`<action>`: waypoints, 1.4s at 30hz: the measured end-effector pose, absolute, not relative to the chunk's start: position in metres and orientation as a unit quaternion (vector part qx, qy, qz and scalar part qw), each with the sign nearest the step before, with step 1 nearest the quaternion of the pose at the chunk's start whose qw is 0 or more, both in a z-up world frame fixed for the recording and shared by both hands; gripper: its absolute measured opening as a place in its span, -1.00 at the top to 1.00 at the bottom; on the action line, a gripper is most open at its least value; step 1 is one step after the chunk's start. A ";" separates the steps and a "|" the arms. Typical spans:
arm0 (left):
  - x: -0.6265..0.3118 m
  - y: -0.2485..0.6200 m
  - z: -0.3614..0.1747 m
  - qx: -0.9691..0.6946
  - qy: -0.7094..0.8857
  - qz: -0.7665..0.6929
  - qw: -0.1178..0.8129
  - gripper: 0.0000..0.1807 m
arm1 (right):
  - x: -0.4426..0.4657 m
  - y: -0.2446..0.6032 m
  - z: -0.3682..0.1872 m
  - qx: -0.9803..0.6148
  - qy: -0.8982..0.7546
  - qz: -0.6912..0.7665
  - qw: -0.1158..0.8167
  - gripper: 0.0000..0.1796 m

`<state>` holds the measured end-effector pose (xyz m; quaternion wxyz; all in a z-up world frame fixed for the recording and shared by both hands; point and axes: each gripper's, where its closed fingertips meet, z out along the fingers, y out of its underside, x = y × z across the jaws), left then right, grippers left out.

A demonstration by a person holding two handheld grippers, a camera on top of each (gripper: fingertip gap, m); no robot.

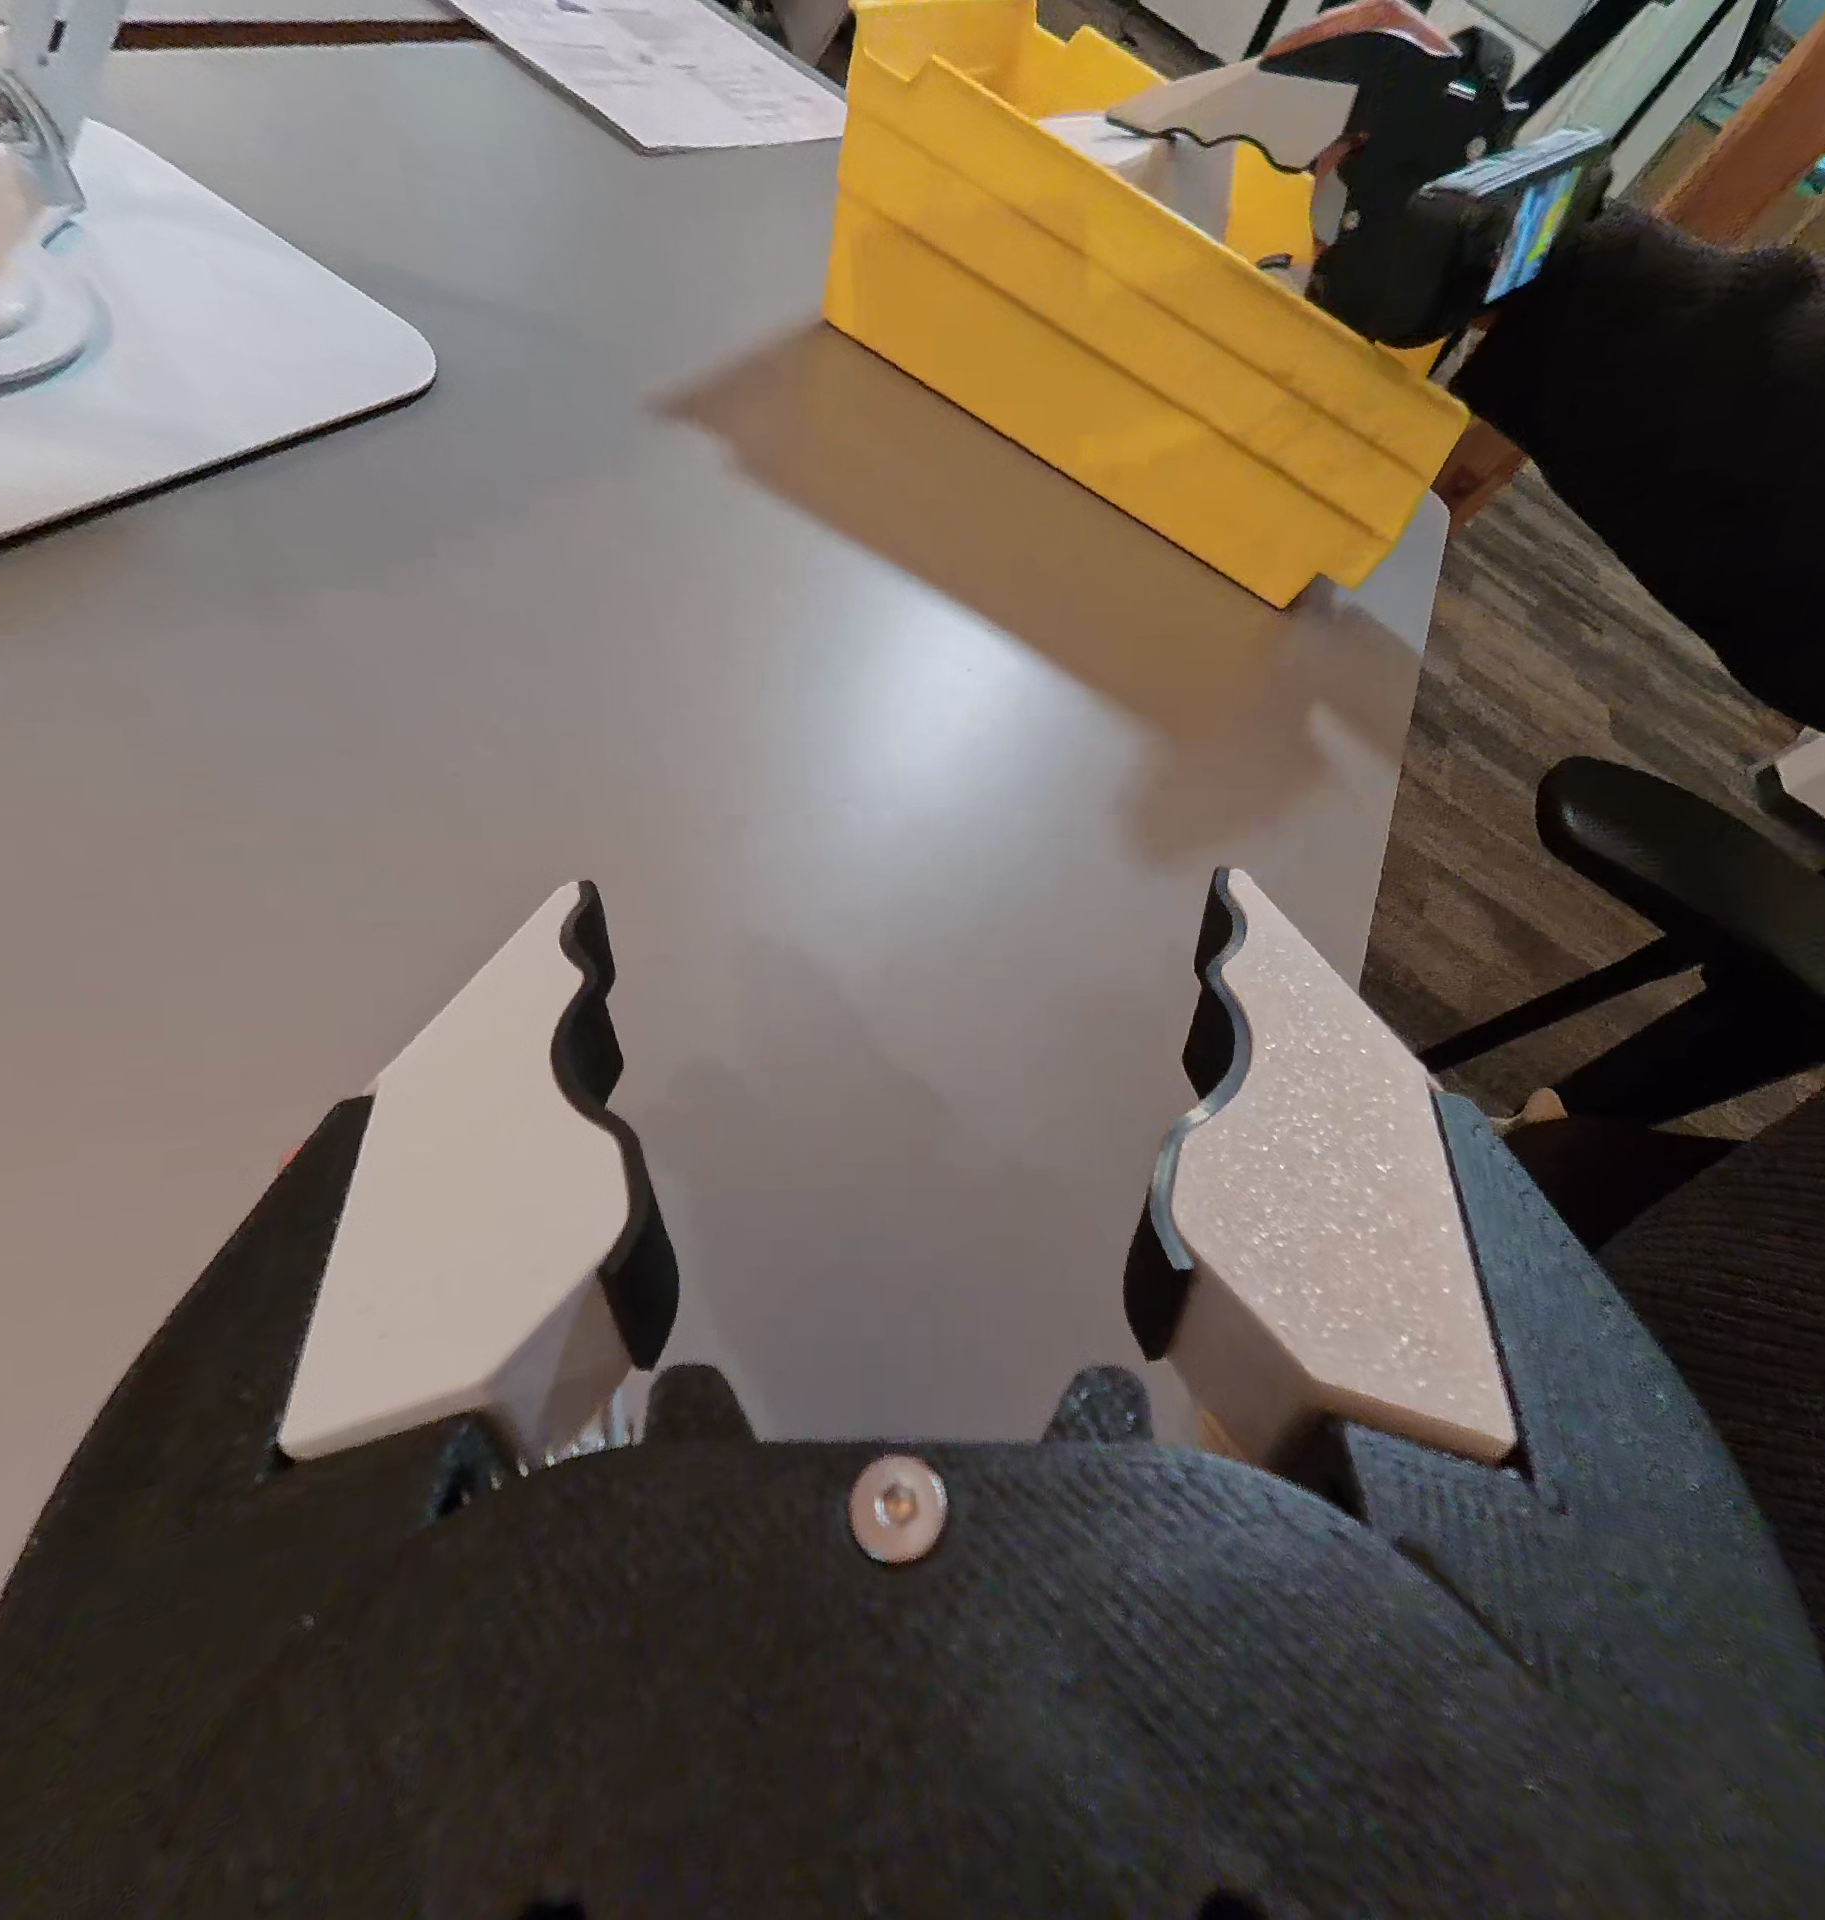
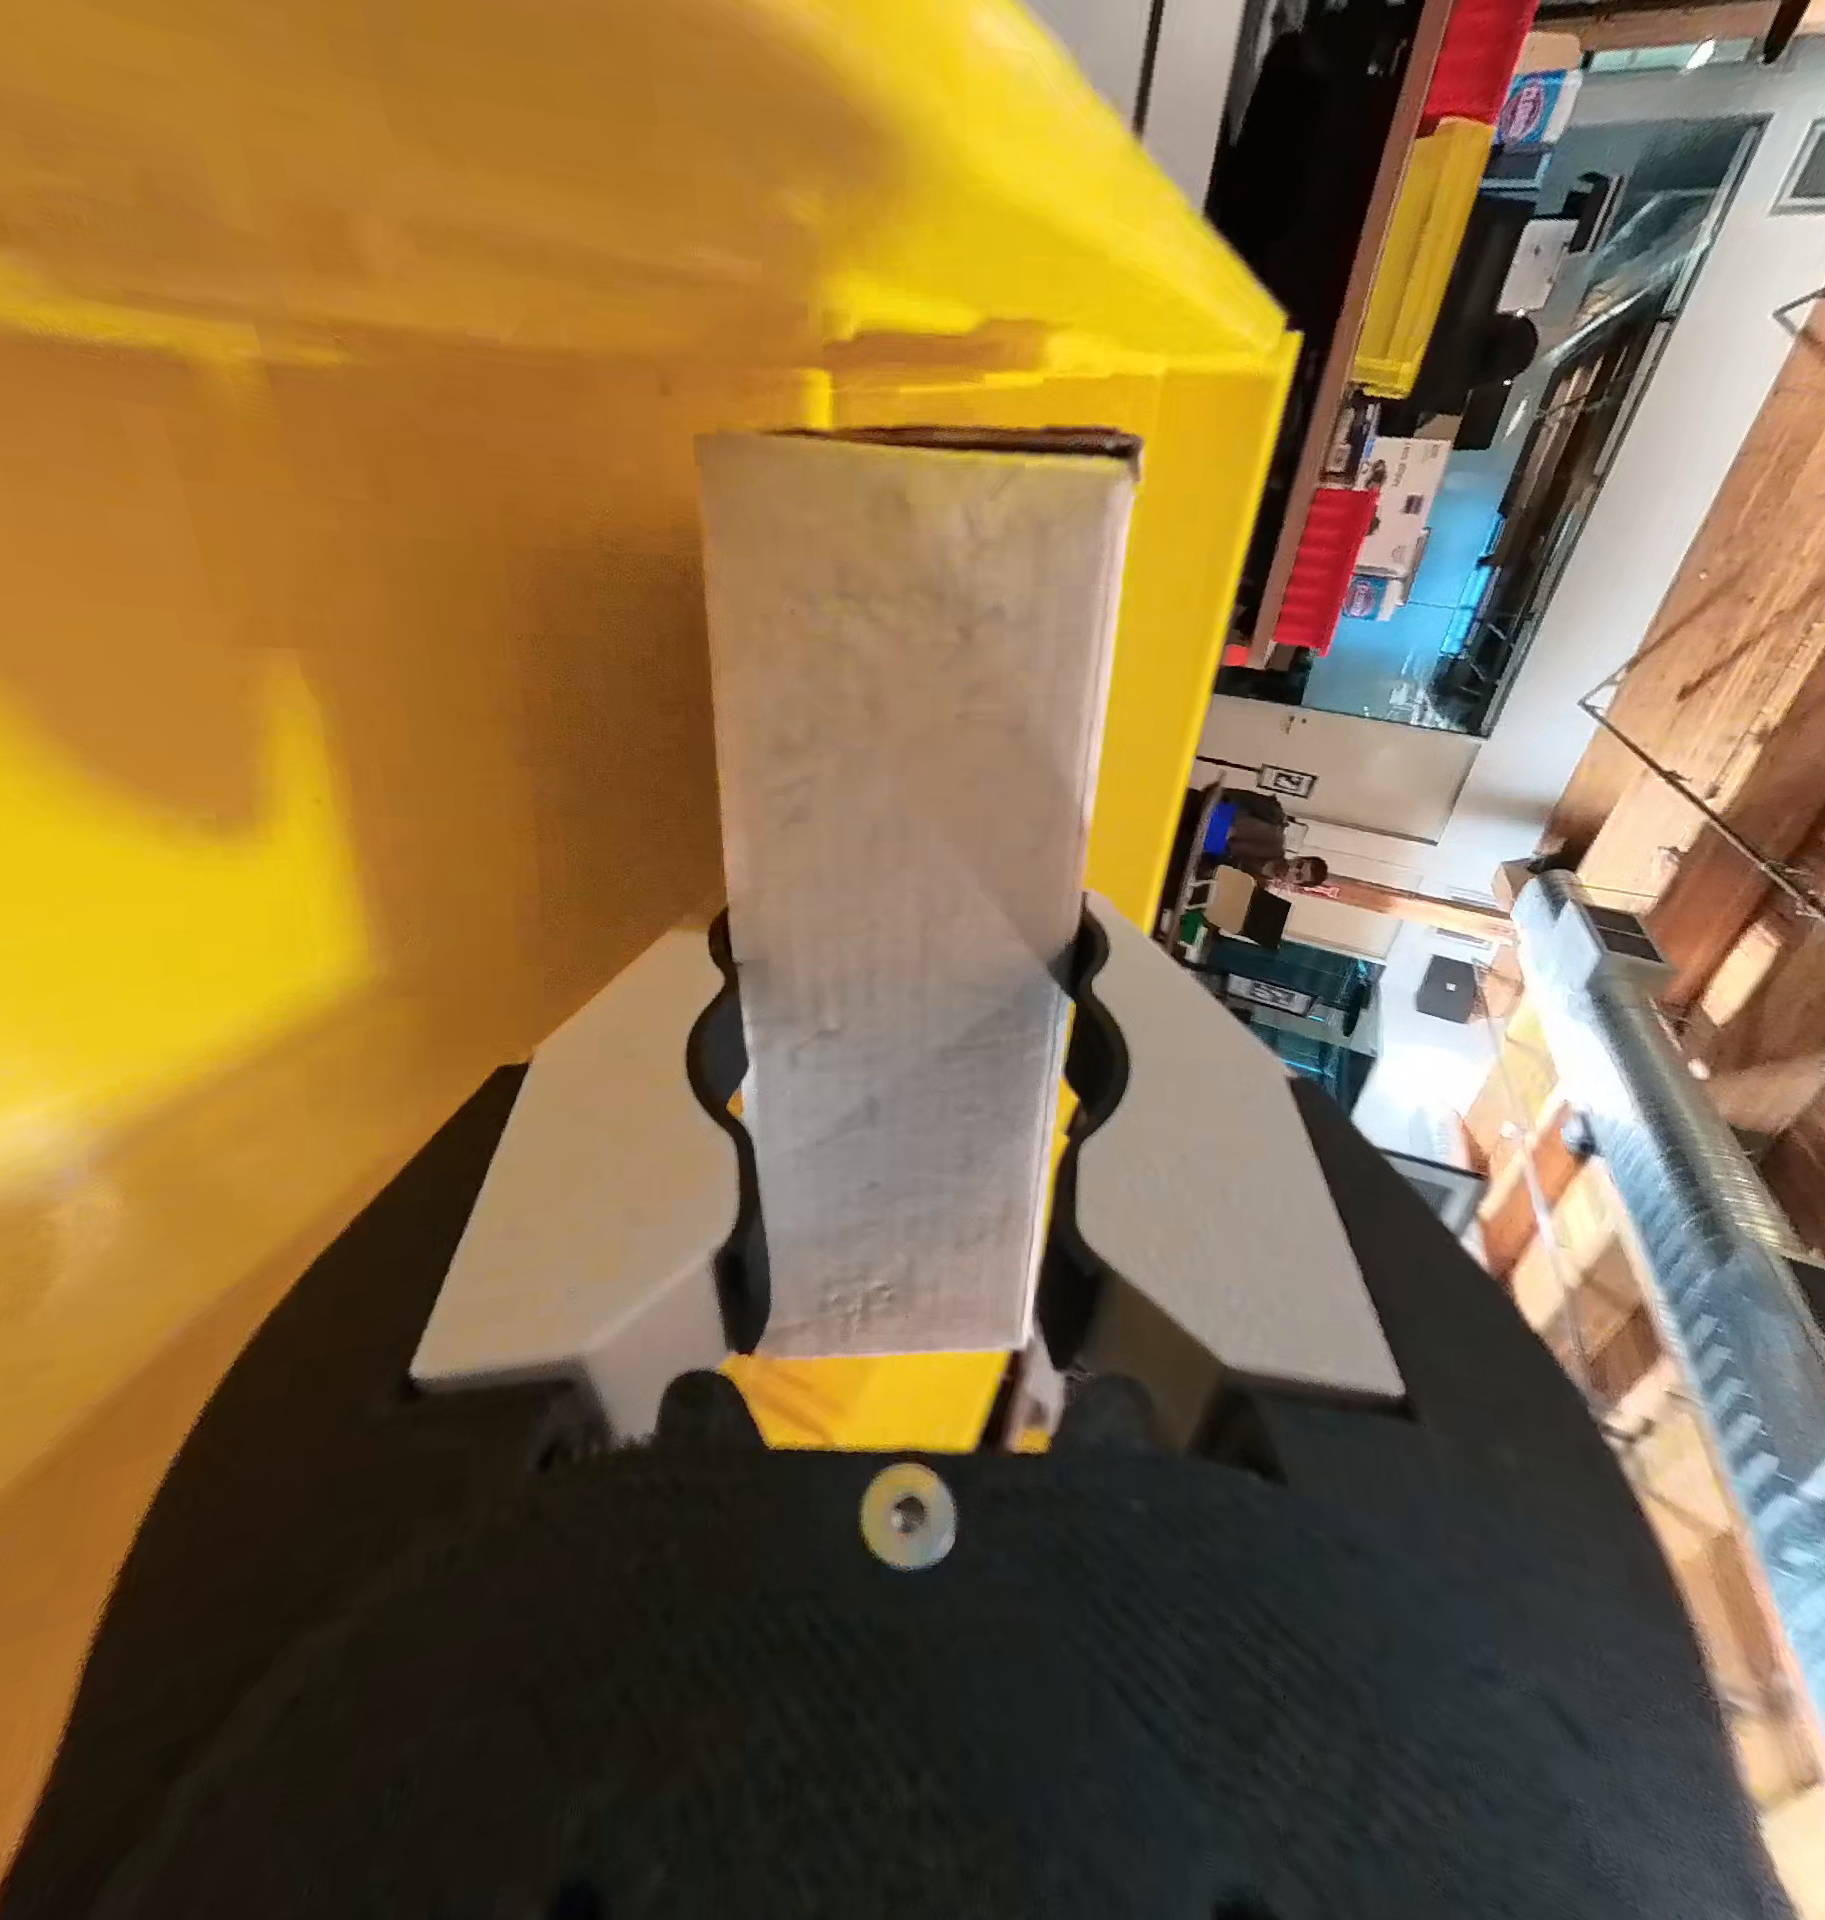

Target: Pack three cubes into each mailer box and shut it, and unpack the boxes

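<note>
While my right gripper (image 2: 903,1049) clamps a white mailer box (image 2: 903,831) at the yellow bin (image 2: 264,623), my left gripper (image 1: 903,904) hangs open above the surface (image 1: 783,675).

Left gripper (image 1: 903,894) is hovering wide open over the bare grey table (image 1: 575,675), nothing between its fingers. Far right, the other gripper (image 1: 1188,130) is dipping into the yellow bin (image 1: 1095,343). White stand base (image 1: 160,343) is sitting far left.

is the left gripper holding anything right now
No, the left gripper is open over the bare grey table, with nothing between its fingers.
</note>
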<state>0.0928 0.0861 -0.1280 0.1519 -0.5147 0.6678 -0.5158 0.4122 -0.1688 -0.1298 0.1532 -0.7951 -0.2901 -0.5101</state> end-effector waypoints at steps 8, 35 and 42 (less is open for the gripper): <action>0.092 0.073 -0.135 -0.509 0.678 -0.510 0.144 -0.23 | 0.417 -0.179 -0.148 -0.848 -0.229 -0.443 0.180 0.20; 0.072 0.033 -0.127 -0.478 0.701 -0.518 0.109 -0.08 | 0.334 -0.207 -0.132 -0.945 -0.031 -0.194 0.263 0.65; 0.058 0.032 -0.130 -0.457 0.746 -0.470 0.119 -0.22 | 0.202 -0.146 0.015 -0.861 -0.105 -0.152 0.473 0.59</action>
